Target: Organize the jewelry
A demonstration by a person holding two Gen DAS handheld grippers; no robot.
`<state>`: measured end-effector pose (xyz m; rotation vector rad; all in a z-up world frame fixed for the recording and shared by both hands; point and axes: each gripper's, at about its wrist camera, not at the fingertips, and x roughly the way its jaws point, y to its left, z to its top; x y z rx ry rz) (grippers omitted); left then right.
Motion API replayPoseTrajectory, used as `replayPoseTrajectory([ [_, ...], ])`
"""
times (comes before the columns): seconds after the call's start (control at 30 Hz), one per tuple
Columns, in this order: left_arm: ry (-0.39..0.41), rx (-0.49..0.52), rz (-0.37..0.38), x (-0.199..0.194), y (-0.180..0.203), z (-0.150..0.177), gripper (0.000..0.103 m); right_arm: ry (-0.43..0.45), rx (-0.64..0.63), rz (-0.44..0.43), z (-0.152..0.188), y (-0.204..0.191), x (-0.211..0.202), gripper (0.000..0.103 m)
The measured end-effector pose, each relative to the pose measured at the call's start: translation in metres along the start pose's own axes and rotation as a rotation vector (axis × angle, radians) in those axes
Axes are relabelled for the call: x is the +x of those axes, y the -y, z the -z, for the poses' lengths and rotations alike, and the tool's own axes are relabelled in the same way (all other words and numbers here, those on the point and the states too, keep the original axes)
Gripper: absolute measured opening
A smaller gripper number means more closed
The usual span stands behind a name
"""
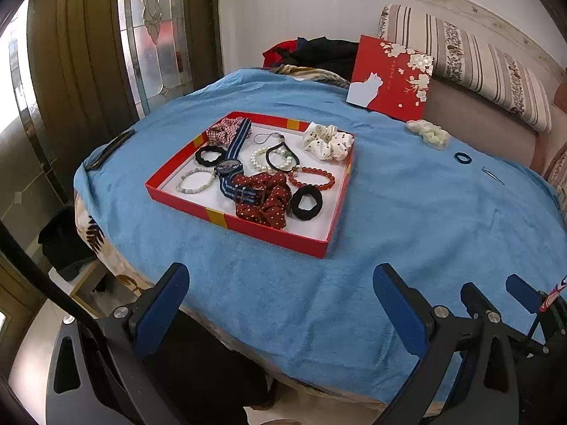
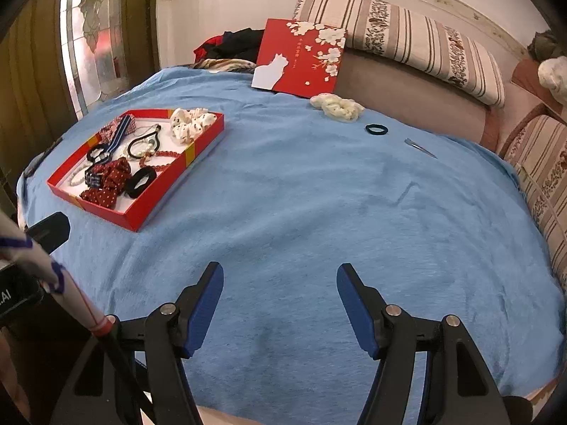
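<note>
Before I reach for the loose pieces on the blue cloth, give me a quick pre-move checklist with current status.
1. Right gripper open, nothing held: ok.
2. Left gripper open, nothing held: ok.
3. Pale cream scrunchie, small dark hair tie and silver hair clip lie apart outside the box: ok.
4. Shallow red box has bare floor near its front corner: ok.
5. Red lid with white cat stable against the cushion: cannot tell.

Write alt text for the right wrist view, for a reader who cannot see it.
The open right gripper hovers empty over a blue cloth. Far left, a red tray holds scrunchies, bracelets and a watch. Outside it, a cream scrunchie, a dark hair tie and a metal hair clip lie on the cloth near the red lid.
</note>
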<state>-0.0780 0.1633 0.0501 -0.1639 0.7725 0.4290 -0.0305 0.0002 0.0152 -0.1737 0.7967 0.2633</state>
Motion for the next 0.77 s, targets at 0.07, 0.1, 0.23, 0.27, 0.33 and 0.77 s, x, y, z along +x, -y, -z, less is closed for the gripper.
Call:
replayPoseTrajectory([
  [0.07, -0.007, -0.007, 0.002, 0.002, -0.003, 0.001, 0.103, -0.004, -0.009, 0.000, 0.000, -0.004, 0.001, 0.071],
  [0.1, -0.011, -0.010, 0.005, 0.004, -0.004, 0.001, 0.103, -0.006, -0.012, 0.001, 0.001, -0.005, 0.001, 0.071],
  [0.23, -0.025, -0.022, 0.013, 0.008, -0.010, 0.002, 0.103, -0.012, -0.020, 0.002, -0.001, -0.009, 0.003, 0.071],
  [0.27, -0.029, -0.026, 0.014, 0.010, -0.012, 0.002, 0.103, -0.013, -0.019, 0.001, -0.003, -0.010, 0.003, 0.071],
  [0.33, -0.034, -0.037, 0.013, 0.012, -0.016, 0.002, 0.103, -0.012, -0.021, -0.005, -0.009, -0.012, 0.003, 0.071],
  [0.77, -0.044, -0.141, -0.004, 0.016, -0.042, -0.017, 0.103, 0.002, -0.046, -0.057, -0.023, -0.021, 0.004, 0.075],
])
